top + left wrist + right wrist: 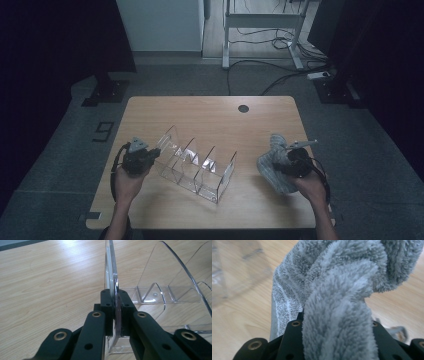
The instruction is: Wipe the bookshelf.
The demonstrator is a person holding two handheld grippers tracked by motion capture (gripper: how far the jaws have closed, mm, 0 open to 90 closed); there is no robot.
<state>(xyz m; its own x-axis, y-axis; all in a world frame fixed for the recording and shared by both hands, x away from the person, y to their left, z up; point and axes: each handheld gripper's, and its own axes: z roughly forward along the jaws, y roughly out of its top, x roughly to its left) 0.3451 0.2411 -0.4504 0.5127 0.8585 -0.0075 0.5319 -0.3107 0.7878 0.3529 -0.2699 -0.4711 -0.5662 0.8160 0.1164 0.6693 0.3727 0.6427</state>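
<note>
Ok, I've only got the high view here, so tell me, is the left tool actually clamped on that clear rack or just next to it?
Observer: Clamped. In the left gripper view the left tool has its jaws shut on the end wall of the clear rack.
Operator: And the grey thing on the right, what is it?
Observer: A fluffy grey sock; the right gripper view shows its pile and a ribbed knit side.
Operator: Is the right tool really holding it?
Observer: Yes, the right tool has a thick fold of the sock between its jaws.
</note>
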